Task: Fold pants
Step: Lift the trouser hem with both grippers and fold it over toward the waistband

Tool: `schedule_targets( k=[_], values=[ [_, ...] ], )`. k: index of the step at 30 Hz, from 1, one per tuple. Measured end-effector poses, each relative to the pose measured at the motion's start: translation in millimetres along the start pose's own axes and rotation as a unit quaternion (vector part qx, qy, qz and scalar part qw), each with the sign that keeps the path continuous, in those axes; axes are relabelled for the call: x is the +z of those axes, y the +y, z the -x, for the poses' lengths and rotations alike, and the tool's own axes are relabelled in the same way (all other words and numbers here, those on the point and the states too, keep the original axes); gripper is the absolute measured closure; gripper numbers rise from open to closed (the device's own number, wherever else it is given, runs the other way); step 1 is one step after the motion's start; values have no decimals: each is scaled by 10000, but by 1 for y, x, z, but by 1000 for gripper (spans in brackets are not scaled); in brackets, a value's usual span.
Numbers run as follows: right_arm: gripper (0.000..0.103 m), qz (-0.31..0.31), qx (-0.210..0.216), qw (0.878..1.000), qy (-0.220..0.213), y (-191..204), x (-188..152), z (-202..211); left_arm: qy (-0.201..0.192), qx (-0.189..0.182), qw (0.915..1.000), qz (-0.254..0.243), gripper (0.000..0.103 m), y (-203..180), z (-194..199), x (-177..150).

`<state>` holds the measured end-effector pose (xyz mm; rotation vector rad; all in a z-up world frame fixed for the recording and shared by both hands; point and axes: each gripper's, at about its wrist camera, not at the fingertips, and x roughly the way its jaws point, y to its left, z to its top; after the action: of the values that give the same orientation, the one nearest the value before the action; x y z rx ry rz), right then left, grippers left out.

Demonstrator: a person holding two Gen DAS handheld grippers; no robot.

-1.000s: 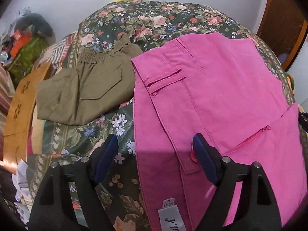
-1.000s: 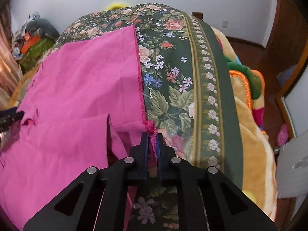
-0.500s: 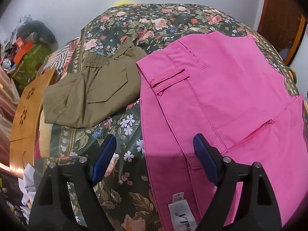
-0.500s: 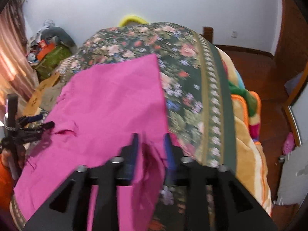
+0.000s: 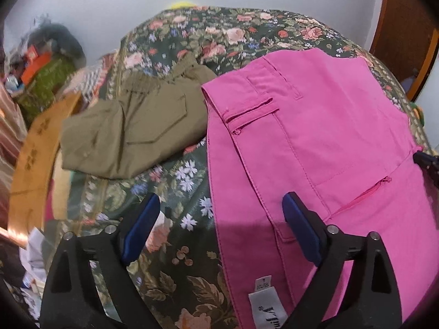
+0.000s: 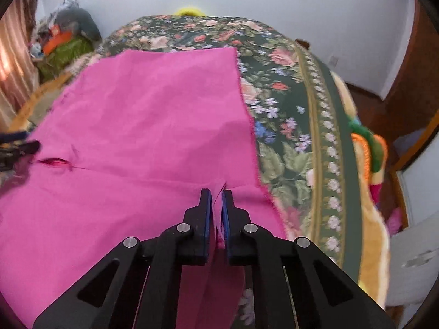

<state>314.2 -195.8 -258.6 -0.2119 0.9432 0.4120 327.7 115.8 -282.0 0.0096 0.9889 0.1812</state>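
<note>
Left gripper [image 5: 219, 216] just spread wide, white tag [image 5: 267, 305] (partly readable, "V...") between its fingers; right gripper [image 6: 216, 197] clamped on pink pants [image 6: 142, 126].

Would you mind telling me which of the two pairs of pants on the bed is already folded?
The olive pants, a compact bundle left of the pink pants, which lie spread out.

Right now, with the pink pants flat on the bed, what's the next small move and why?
Probably bring the left tool down onto the pink pants at the waistband edge and close. It hangs open over that edge, gripping nothing, while the right tool is already shut on the fabric.
</note>
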Motion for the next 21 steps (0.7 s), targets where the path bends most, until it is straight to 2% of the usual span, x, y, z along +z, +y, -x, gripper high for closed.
schedule_targets(
  k=[5, 9, 10, 12, 14, 17, 21],
  values=[
    [96, -141, 27, 9998, 169, -6, 5, 4, -23, -38, 10000, -15, 10, 5, 5, 1],
    [88, -268, 79, 9993, 240, -11, 18, 23, -217, 72, 9995, -234, 10, 8, 18, 12],
    [84, -272, 100, 9995, 159, -11, 22, 29, -293, 42, 9991, -307, 10, 10, 22, 17],
    [55, -283, 133, 9995, -46, -13, 34, 40, -365, 25, 9985, -410, 10, 13, 25, 27],
    [45, -269, 103, 9989, -359, -13, 48, 49, -493, -96, 9971, -565, 10, 15, 27, 39],
    [45, -214, 123, 9983, -534, -11, 70, 49, -677, -144, 9939, -857, 10, 16, 25, 53],
    [44, -204, 202, 9978, -592, -10, 93, 31, -470, -285, 9959, -713, 10, 24, 0, 72]
  ],
)
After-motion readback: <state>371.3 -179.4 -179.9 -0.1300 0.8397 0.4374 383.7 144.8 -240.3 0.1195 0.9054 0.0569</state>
